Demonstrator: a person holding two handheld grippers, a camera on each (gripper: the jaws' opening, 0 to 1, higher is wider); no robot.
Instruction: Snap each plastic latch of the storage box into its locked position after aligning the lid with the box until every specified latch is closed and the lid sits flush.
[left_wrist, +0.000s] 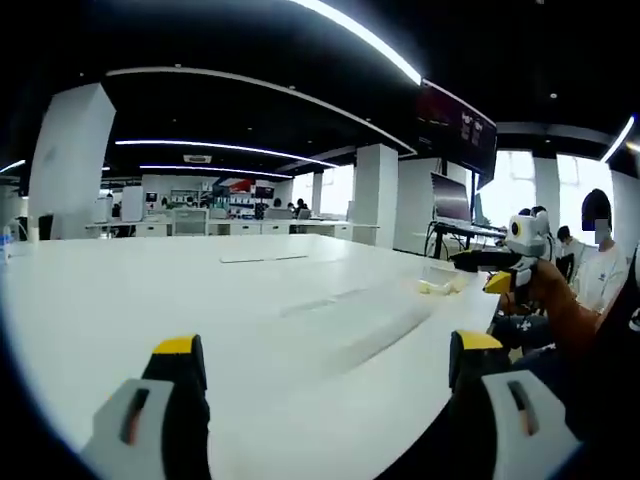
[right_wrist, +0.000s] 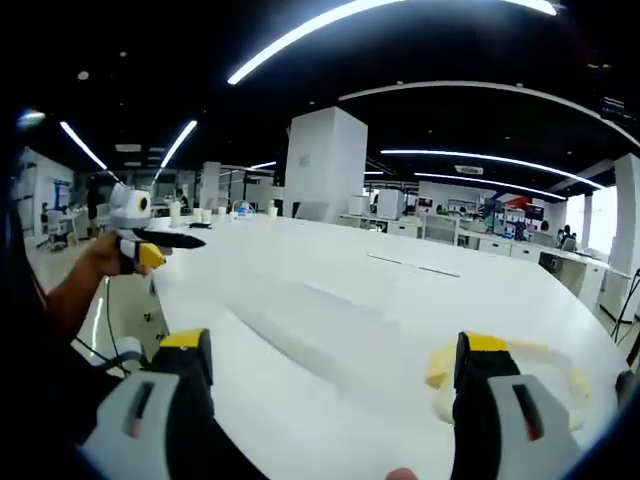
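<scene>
Above the white tabletop (left_wrist: 150, 290) both grippers hover with fingers wide, holding nothing — left gripper (left_wrist: 325, 365), right gripper (right_wrist: 335, 365). Just beyond the right gripper's right finger lies the clear storage box (right_wrist: 520, 385) with yellow latches; farther off, pillars and desks.
</scene>
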